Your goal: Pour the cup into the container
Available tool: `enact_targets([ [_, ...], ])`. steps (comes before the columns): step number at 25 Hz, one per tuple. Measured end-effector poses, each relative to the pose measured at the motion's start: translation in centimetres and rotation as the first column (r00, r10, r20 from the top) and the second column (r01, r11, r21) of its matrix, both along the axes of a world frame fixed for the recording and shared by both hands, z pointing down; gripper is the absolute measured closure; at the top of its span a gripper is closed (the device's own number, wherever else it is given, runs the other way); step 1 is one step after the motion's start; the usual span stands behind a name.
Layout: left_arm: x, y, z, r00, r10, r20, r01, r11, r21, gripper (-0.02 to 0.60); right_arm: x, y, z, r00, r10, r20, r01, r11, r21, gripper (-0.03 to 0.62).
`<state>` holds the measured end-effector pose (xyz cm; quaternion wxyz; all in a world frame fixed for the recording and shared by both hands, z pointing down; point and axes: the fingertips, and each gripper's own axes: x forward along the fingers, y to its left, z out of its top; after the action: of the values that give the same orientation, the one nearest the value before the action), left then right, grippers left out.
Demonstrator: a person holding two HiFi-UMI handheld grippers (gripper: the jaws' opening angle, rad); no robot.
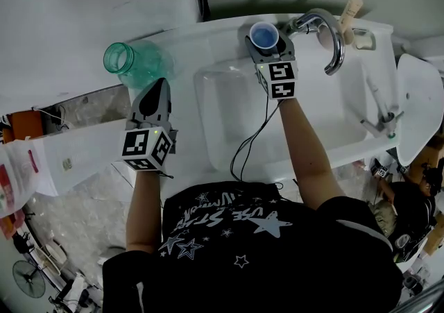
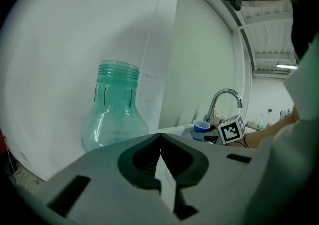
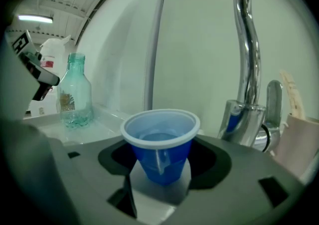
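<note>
Far left, the jar (image 1: 128, 62) stood upright on the desk (image 1: 187, 44), mouth open. Just beside it, the left gripper (image 1: 160, 85) pointed its way, jaws pressed together, empty. Over by the tap (image 1: 326, 30), the right gripper (image 1: 266, 46) had its jaws pinching the cup (image 1: 264, 35), upright, liquid inside. The jar lay well left of the cup; that forearm reached straight ahead, wrist near level.

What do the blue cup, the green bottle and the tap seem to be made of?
Blue cup: thin plastic, probably; glossy wall, rolled pale rim.
Green bottle: clear tinted glass or hard plastic; see-through, threaded neck.
Tap: polished metal, likely chromed; mirror reflections.
</note>
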<state>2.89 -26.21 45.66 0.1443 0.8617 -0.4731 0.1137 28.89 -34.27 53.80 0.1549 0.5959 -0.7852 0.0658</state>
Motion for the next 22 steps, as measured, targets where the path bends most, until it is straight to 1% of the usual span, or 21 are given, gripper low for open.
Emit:
enact_targets([
  [7,0.4,-0.3,0.0,1.0,-0.005,0.006,0.005,1.0,-0.002,0.571,0.7,-0.1,0.4,0.999,0.035,0.026,-0.035,0.999,-0.005,0.303],
  [16,0.7,0.2,-0.1,1.0,-0.005,0.007,0.005,1.0,0.004,0.571,0.9,-0.1,0.4,0.997,0.05,0.064,-0.049,0.999,-0.006,0.289],
  [19,0.7,0.5,-0.2,1.0,-0.009,0.006,0.009,1.0,0.005,0.571,1.1,0.1,0.5,0.995,0.054,0.09,-0.052,0.999,-0.015,0.271],
  [22,0.7,0.8,-0.3,1.0,-0.015,0.007,0.015,1.0,0.009,0.571,1.3,0.8,1.0,0.995,0.051,0.083,-0.048,0.998,-0.04,0.245],
])
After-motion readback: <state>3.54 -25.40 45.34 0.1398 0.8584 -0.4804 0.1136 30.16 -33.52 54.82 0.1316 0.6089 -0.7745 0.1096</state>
